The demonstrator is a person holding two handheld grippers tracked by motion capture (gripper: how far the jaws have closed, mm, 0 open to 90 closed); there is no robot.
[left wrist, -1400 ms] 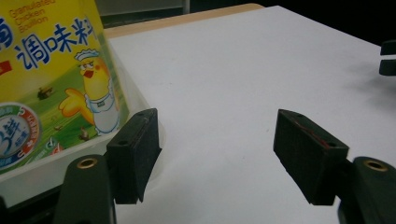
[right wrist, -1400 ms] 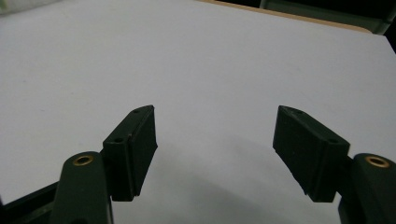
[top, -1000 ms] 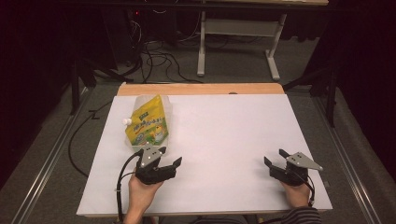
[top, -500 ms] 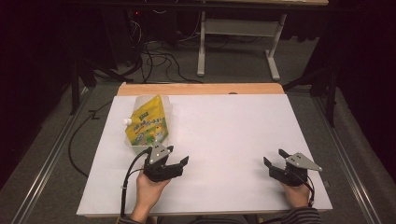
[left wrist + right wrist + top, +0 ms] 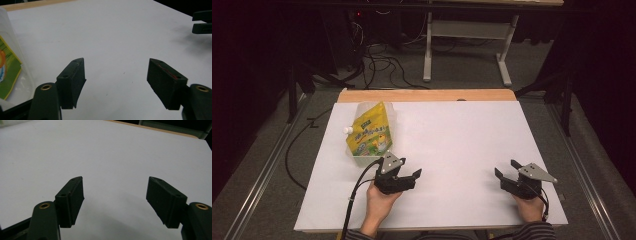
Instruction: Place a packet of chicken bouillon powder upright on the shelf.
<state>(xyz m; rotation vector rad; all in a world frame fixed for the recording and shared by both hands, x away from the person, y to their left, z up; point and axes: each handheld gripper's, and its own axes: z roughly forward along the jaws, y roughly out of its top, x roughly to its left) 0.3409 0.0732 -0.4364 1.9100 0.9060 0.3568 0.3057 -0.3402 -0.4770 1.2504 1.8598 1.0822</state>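
A yellow-green stand-up pouch (image 5: 369, 134) with a white screw cap (image 5: 346, 130) lies at the far left of the white table top (image 5: 462, 135). Just below and right of it, my left gripper (image 5: 411, 169) is open with nothing between its jaws. In the left gripper view the pouch (image 5: 10, 67) sits at the left edge, beside my open left gripper (image 5: 116, 75) and apart from it. Near the front right, my right gripper (image 5: 506, 168) is open over bare table. Its jaws (image 5: 115, 193) stand wide apart and hold nothing.
A wooden strip (image 5: 427, 95) runs along the table's far edge. Beyond it are floor cables (image 5: 377, 60) and a grey desk frame (image 5: 467, 45). The other gripper's jaws (image 5: 202, 23) show at the top right of the left gripper view.
My left gripper has shifted to the right, away from the pouch's lower end, and turned toward the table's middle. The right gripper has stayed put.
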